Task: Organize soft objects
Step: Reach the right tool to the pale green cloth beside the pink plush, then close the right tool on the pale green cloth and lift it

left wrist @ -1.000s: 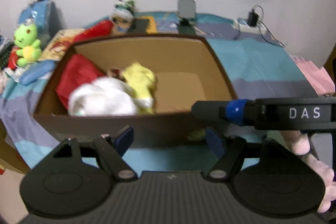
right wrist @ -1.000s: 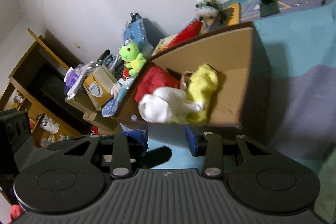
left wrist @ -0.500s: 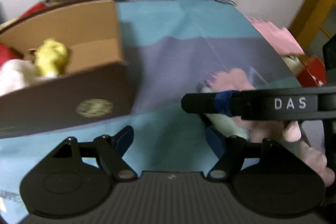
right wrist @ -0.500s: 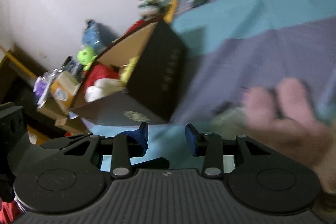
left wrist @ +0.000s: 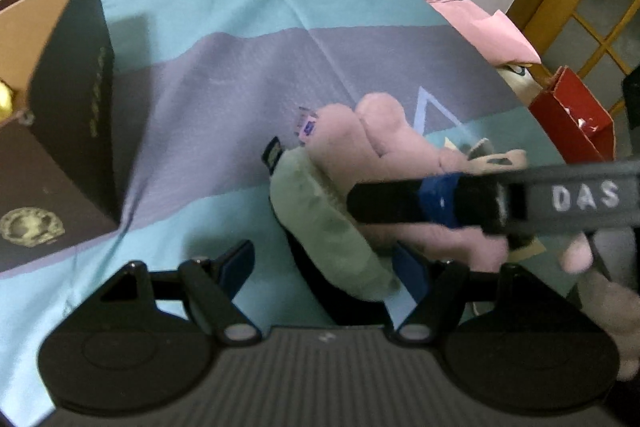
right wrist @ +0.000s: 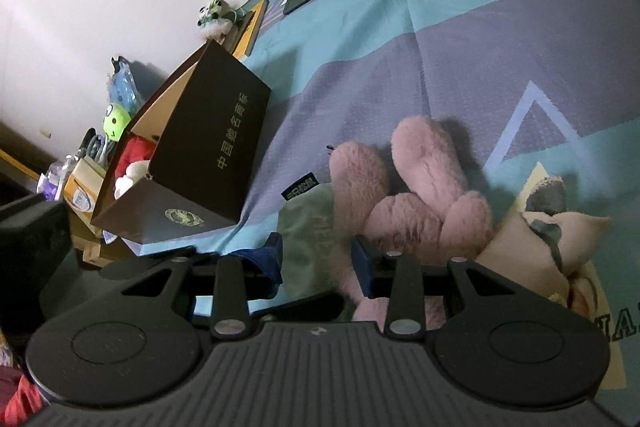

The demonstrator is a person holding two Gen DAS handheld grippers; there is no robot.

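Two handheld grippers close in on a pink plush rabbit (right wrist: 416, 195) lying on a teal-and-purple bedspread (right wrist: 500, 27), just beside a pale green soft item (left wrist: 320, 223) and near the dark cardboard box (right wrist: 208, 155) that already holds a red and a white soft toy. The left gripper (left wrist: 324, 263) hangs over the green piece with its fingers spread wide and nothing pinched. The right gripper (right wrist: 316, 255) has its jaws closing, the green fabric and the rabbit's fuzzy flank lying between them, though the pads do not appear to press on either yet; motion blur in the left view makes this hard to confirm. The rabbit looks light, limp and deep-piled, likely to sag and fold when lifted, so its thicker body seems a surer hold than the long floppy ears. A beige cushion-like toy (right wrist: 552, 231) lies touching it.
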